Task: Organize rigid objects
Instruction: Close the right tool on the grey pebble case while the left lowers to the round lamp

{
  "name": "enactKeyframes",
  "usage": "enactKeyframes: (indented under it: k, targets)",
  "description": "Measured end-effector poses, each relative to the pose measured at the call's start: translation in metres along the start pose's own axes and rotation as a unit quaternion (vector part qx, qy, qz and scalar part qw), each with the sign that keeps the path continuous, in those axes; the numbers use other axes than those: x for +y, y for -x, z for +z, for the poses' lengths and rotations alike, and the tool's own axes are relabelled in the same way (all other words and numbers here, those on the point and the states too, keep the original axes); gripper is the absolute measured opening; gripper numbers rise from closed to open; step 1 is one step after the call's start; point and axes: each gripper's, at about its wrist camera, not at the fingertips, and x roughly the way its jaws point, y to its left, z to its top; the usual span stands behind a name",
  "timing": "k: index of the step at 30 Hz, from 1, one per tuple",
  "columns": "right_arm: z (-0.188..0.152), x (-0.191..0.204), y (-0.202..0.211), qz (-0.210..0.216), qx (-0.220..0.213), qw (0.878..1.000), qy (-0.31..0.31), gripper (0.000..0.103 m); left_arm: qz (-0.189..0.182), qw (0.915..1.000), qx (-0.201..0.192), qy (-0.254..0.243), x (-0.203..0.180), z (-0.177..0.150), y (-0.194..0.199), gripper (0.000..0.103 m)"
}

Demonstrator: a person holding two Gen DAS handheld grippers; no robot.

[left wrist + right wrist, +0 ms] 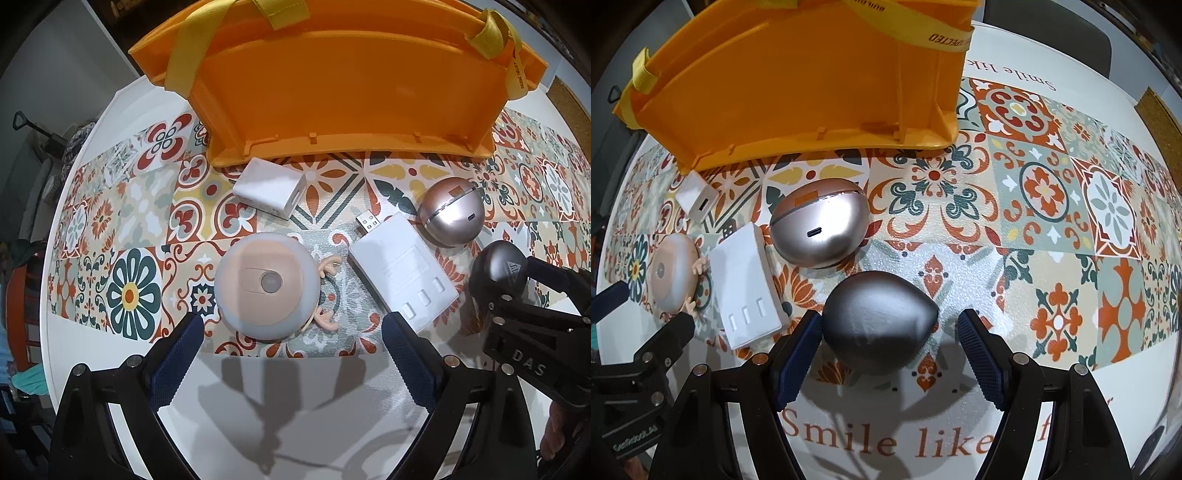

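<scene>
An orange basket with yellow straps stands at the back of the patterned mat; it also shows in the right wrist view. In front of it lie a white charger cube, a white USB box, a rose-gold egg-shaped case and a round pink deer night light. My left gripper is open just in front of the night light. My right gripper is open around a dark grey egg-shaped case; the left fingertip touches or nearly touches it.
The mat lies on a white round table printed with "Smile like" lettering. A cork board lies at the far right edge. Chairs and clutter stand beyond the table's left edge.
</scene>
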Motion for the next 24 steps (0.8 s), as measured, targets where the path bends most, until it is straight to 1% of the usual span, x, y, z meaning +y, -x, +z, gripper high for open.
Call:
enactKeyframes:
  k: [3, 6, 7, 10, 14, 16, 17, 18, 24]
  targets:
    - [0.002, 0.004, -0.006, -0.012, -0.003, 1.000, 0.006, 0.073, 0.000, 1.0000, 0.000, 0.003, 0.001, -0.001, 0.000, 0.098]
    - [0.004, 0.007, -0.009, -0.013, -0.008, 1.000, 0.014, 0.067, -0.004, 1.0000, 0.000, 0.006, 0.003, -0.002, -0.001, 0.098]
    - [0.005, 0.008, -0.008, -0.016, -0.011, 1.000, 0.017, 0.063, -0.004, 1.0000, 0.001, 0.006, 0.003, -0.002, -0.001, 0.098]
    - [0.006, 0.015, -0.010, -0.022, -0.014, 1.000, 0.016, 0.063, -0.011, 0.9999, 0.004, 0.009, 0.004, -0.003, -0.003, 0.098]
    - [0.004, 0.020, -0.005, -0.018, -0.007, 1.000, 0.008, 0.063, -0.029, 0.9994, -0.001, 0.017, 0.009, -0.004, -0.001, 0.098]
    - [0.001, 0.021, 0.002, -0.018, -0.013, 1.000, 0.004, 0.063, -0.041, 0.9989, 0.001, 0.020, 0.012, -0.005, 0.001, 0.098]
    - [0.000, 0.023, 0.005, -0.020, -0.015, 1.000, 0.003, 0.063, -0.055, 0.9982, 0.002, 0.024, 0.015, -0.005, 0.002, 0.098]
    - [-0.002, 0.020, 0.010, -0.021, -0.017, 1.000, 0.002, 0.063, -0.062, 0.9978, 0.001, 0.026, 0.016, -0.006, 0.003, 0.098]
    - [-0.008, 0.030, 0.037, -0.009, -0.033, 0.999, -0.007, 0.063, -0.081, 0.9962, -0.012, 0.029, 0.026, -0.008, 0.011, 0.098]
